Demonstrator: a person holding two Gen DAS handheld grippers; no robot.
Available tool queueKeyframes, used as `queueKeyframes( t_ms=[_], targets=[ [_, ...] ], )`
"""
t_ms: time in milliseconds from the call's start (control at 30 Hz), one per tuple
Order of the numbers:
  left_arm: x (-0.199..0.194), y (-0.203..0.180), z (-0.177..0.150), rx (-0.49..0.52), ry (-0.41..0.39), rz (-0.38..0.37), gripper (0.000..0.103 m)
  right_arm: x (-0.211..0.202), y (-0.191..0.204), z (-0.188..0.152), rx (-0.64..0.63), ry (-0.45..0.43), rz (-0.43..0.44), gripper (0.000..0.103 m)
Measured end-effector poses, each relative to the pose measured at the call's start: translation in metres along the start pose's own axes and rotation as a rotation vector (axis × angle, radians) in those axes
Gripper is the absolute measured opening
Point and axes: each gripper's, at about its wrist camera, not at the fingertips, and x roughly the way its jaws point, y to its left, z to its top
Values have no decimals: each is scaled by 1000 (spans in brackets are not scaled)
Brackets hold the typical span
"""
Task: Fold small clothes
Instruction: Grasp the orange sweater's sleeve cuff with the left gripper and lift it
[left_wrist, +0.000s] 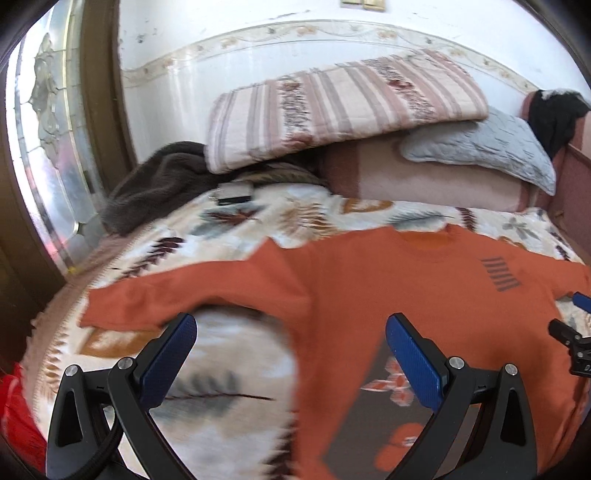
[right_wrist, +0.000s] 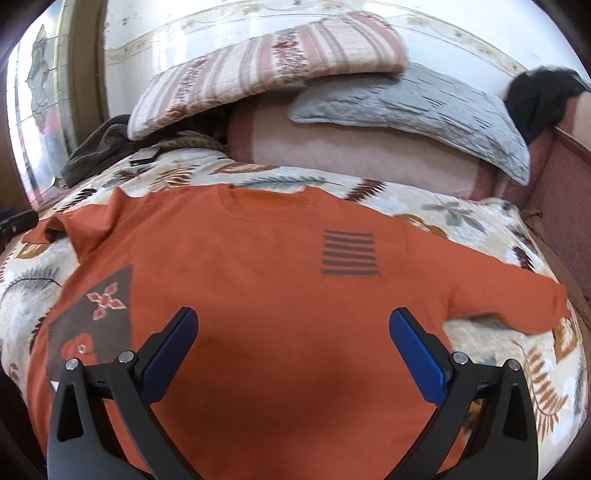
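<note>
Left gripper: nearest in the left wrist view, jaws spread wide and holding nothing, with blue pads; it hangs over the sweater's left side, where the body's edge meets the bedspread.
Right gripper: jaws wide apart and empty, above the lower middle of the sweater's front; its tip also shows at the right edge of the left wrist view.
Sweater: orange, lying flat and face up on the bed, hem toward the near edge, neckline toward the pillows, both sleeves spread out to the sides.
Brown patch: on the sweater's lower left part, with a flower pattern in orange and white.
Striped mark: dark horizontal bars on the chest, right of the neckline.
Bedspread: cream with leaf prints, under the sweater and showing all around it.
Small dark box: on the bedspread beyond the left sleeve, near the far left corner of the bed.
Brown blanket: bunched at the far left corner, just beside the box.
Striped quilt: folded, on top of the pile at the far edge.
Grey pillow: partly under the quilt, toward the far right corner.
Black cloth: over the bed frame at the far right corner.
</note>
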Motion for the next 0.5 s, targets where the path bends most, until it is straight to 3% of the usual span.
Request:
queueKeyframes(
  t_ms=[233,333,500],
  targets=[
    [30,106,-4,-107,115,109,103,17,72,23,-124,14,123,103],
    [48,164,-12,-225,183,145,102,29,111,33,-188,22,191,103],
    [63,236,-22,-399,227,154,102,47,173,46,-268,46,308,103]
  ],
)
